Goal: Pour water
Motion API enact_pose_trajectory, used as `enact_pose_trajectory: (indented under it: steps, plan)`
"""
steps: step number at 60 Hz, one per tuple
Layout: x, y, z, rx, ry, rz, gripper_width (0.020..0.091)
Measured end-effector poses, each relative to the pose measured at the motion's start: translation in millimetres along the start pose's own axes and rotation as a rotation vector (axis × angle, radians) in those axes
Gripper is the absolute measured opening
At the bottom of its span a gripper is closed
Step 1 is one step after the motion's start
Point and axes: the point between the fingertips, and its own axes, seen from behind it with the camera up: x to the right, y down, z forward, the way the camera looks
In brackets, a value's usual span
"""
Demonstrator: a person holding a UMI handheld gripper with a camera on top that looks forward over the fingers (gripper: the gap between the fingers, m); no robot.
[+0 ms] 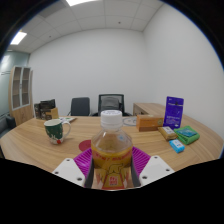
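A clear plastic bottle [111, 150] with a white cap and an orange-yellow label stands upright between my fingers, lifted close to the camera. My gripper [111, 168] is shut on the bottle, with both pink pads [84, 159] pressing its sides. A white mug [56, 130] with a green and red pattern stands on the wooden table [30, 145], beyond the fingers to the left. The bottle's lower part is hidden below the view.
To the right on the table lie a wooden box [150, 122], a purple upright box [174, 111], and green and blue packets [185, 134]. Two office chairs [110, 103] stand behind the table. A dark bag [45, 108] sits at the far left.
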Motion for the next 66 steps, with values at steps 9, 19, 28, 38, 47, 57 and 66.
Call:
enact_pose_trajectory:
  steps: [9,19,28,38,47,57,66]
  plan:
    - [0.5,-0.5,6.6,-0.005,0.033,-0.018,0.046]
    - [-0.8,-25.9,30.2,-0.064,0.022,-0.158,0.0451]
    - [-27.1,-90.1,69.5,-0.042,0.028,-0.526,0.0452]
    - [-91.8,-139.7,116.6,-0.001,0.045,-1.075,0.0451]
    - [-133.9,-139.8,149.5,-0.035,0.065,-1.6,0.0451]
    - [-146.7,-128.5,159.8,-0.16,0.112,-2.039,0.0448]
    - [-138.0,-126.6,153.9,-0.307,0.109,-2.22,0.0451]
